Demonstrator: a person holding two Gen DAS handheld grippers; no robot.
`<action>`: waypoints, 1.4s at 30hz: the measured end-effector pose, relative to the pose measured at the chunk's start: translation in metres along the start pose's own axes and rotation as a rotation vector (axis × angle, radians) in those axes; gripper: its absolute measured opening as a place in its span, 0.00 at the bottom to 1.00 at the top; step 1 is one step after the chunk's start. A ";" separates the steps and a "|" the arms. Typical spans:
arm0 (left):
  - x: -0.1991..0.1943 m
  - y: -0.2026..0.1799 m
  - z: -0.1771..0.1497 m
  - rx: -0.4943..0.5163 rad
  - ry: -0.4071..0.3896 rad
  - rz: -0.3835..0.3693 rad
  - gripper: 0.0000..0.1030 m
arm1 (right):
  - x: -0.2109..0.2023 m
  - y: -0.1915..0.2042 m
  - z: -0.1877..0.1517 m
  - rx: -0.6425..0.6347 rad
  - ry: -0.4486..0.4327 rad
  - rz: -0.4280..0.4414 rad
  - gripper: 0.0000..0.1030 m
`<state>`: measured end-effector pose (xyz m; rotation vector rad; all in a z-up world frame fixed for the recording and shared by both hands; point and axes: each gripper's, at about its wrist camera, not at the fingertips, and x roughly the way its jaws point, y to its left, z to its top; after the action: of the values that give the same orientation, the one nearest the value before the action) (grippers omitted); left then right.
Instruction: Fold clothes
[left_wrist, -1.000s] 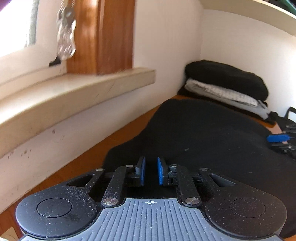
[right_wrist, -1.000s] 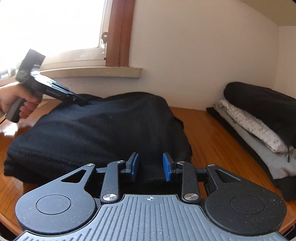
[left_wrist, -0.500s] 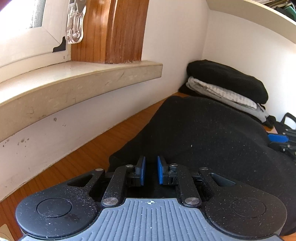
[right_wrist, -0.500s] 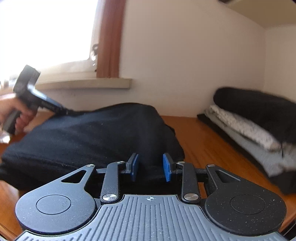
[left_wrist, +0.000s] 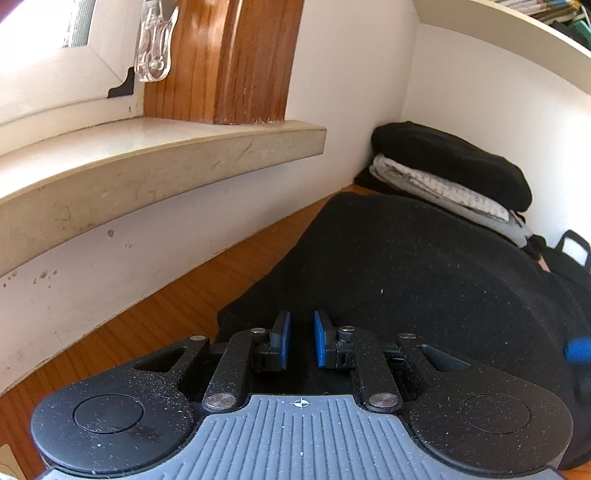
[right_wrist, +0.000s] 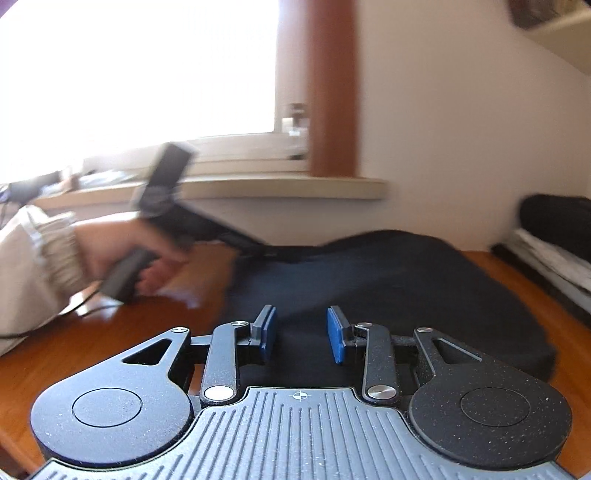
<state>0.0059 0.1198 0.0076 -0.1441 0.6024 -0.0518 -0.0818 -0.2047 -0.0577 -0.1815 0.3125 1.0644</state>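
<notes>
Left gripper (left_wrist: 301, 341): its 2 blue pads stand a narrow gap apart, right over the near-left edge of the black garment; black cloth fills the view between them, but whether any of it is pinched cannot be told.
Left gripper from the right wrist view (right_wrist: 255, 245): blurred, its tip reaches the far-left edge of the garment; a hand (right_wrist: 147, 258) with a pale ribbed sleeve (right_wrist: 33, 266) grips the handle.
Right gripper (right_wrist: 302, 336): jaws parted with a clear gap, nothing between the pads; it hangs over the near edge of the garment.
Black garment (left_wrist: 424, 280): a thick dark bundle lying flat on the wooden table (left_wrist: 177, 306), spread between the 2 grippers, its far end near the stack of clothes.
Same garment, right wrist view (right_wrist: 388, 288): a low mound with a rounded right end, resting on the table (right_wrist: 110, 339).
Stack of folded clothes (left_wrist: 450, 166): in the corner against the white wall, a black piece on top, a grey-and-white patterned piece under it, more dark cloth at the bottom.
Window sill (left_wrist: 155, 162): pale stone ledge above the table's left side, with a wooden frame post (left_wrist: 229, 59) standing on it.
Clear plastic clip (left_wrist: 153, 51): hanging beside the post, at the window's corner.
Shelf (left_wrist: 517, 37): white, curving above the stack.
</notes>
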 end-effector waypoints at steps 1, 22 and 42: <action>0.000 0.001 0.000 -0.007 0.001 -0.007 0.16 | -0.002 0.007 -0.003 -0.014 0.005 0.001 0.33; -0.047 0.017 0.000 -0.152 -0.034 -0.019 0.21 | 0.010 0.072 -0.011 -0.366 0.129 -0.208 0.59; -0.068 0.004 -0.053 -0.755 -0.082 -0.234 0.43 | 0.009 0.035 0.030 -0.456 0.062 -0.300 0.23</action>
<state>-0.0803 0.1239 0.0022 -0.9446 0.4960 -0.0422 -0.1035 -0.1717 -0.0327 -0.6513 0.0883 0.8197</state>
